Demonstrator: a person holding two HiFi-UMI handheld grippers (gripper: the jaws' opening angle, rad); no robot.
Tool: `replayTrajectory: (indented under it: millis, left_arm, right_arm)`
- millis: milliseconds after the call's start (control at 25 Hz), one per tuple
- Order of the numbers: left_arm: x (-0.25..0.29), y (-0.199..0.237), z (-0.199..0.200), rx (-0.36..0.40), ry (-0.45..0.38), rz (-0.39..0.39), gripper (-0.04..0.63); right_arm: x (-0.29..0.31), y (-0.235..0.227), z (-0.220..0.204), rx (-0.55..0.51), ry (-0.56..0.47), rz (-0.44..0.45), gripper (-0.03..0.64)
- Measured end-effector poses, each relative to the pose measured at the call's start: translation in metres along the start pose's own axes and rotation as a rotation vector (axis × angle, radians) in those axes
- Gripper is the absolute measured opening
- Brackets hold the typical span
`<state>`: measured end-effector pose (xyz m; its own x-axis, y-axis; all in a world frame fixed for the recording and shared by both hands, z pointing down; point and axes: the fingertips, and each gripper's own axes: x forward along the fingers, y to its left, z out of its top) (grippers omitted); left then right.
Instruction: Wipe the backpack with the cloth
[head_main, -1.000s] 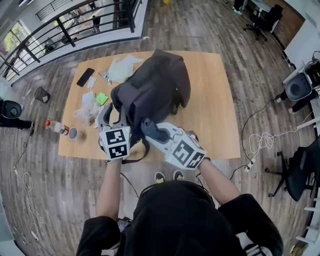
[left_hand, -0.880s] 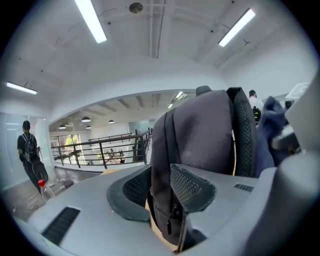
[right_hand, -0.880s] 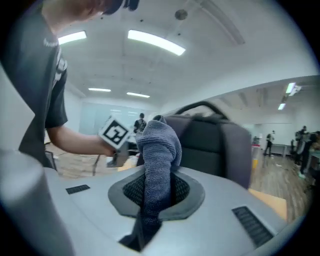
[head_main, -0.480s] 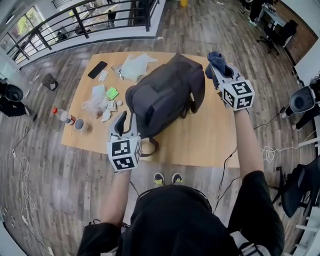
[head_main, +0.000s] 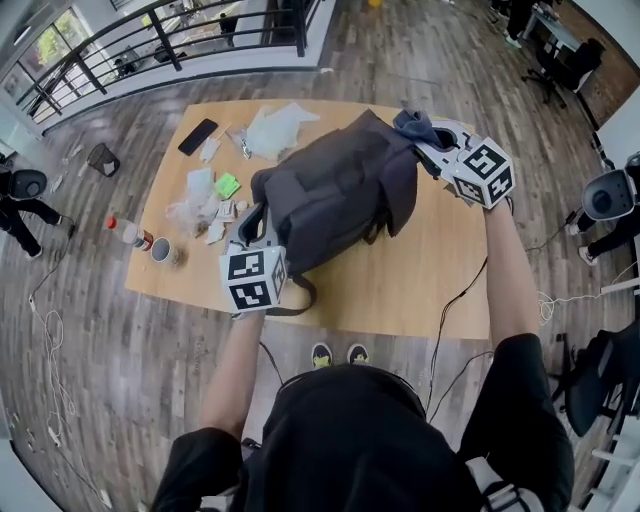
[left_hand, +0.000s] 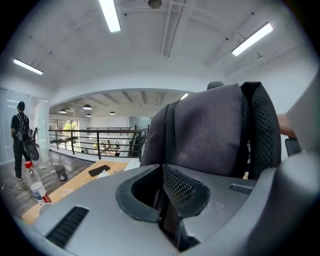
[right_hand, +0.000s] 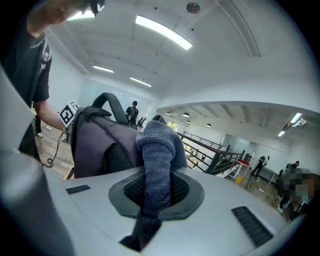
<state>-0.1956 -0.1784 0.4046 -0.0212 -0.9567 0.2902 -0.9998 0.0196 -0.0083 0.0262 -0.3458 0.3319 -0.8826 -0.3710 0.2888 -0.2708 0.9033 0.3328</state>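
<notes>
A light wooden rectangular table (head_main: 420, 270) carries a dark grey fabric backpack (head_main: 335, 195), which lies slanted across the middle of it.

My left gripper (head_main: 252, 225) is at the backpack's near left corner. Its jaws have just been closing and now leave only a narrow slit, pinching what looks like a thin dark edge of the backpack.

My right gripper (head_main: 432, 148) is at the backpack's far right corner, clamped on a blue-grey terry cloth (head_main: 412, 124) that sticks up from the jaws right against the bag.

Left of the backpack lie a crumpled white plastic bag (head_main: 278, 128), a clear plastic bottle with a red cap (head_main: 125, 231), a flat black phone (head_main: 197, 136) and a small green packet (head_main: 228, 186).
</notes>
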Motion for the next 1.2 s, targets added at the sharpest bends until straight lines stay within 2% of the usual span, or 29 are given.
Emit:
replayTrajectory:
  millis: [120,240,360,440,520,600,680,760,840,960,1040,1120,1200]
  left_arm:
    - [0.020,0.014,0.004,-0.035,-0.022,-0.063,0.024]
    - [0.040,0.023,0.011,-0.037,-0.030,-0.143,0.021]
    - [0.052,0.031,0.015,0.014,-0.030,-0.177,0.021]
    - [0.062,0.034,0.018,0.037,-0.025,-0.179,0.021]
    - [0.070,0.038,0.023,0.061,-0.015,-0.167,0.020]
    - [0.073,0.041,0.025,0.087,-0.013,-0.153,0.020]
    - [0.068,0.044,0.024,0.096,-0.020,-0.136,0.020]
    - [0.059,0.047,0.019,0.079,-0.023,-0.105,0.020]
    - [0.046,0.048,0.008,0.033,-0.006,-0.078,0.020]
    - [0.021,0.038,-0.011,-0.037,0.014,-0.082,0.020]
    - [0.006,0.028,-0.022,-0.063,0.020,-0.102,0.018]
    - [-0.005,0.018,-0.035,-0.066,0.044,-0.133,0.018]
    - [-0.013,0.006,-0.052,-0.044,0.088,-0.161,0.018]
  right_arm:
    - [-0.024,0.023,-0.001,0.066,-0.033,-0.027,0.035]
    - [-0.043,0.067,-0.003,0.152,-0.037,0.019,0.035]
    - [-0.047,0.095,-0.004,0.103,0.012,-0.036,0.037]
    - [-0.048,0.098,0.001,0.095,0.024,-0.034,0.037]
    - [-0.049,0.100,0.011,0.135,0.007,0.008,0.037]
    - [-0.051,0.105,0.026,0.189,-0.044,0.038,0.037]
    - [-0.056,0.109,0.056,0.244,-0.141,0.059,0.037]
    - [-0.057,0.107,0.090,0.271,-0.225,0.072,0.037]
    - [-0.047,0.103,0.106,0.264,-0.233,0.071,0.037]
    - [-0.026,0.107,0.088,0.274,-0.181,0.061,0.037]
    - [-0.025,0.114,0.072,0.314,-0.211,0.032,0.037]
    - [-0.027,0.124,0.055,0.360,-0.220,0.025,0.037]
    - [-0.023,0.138,0.025,0.376,-0.166,0.037,0.037]
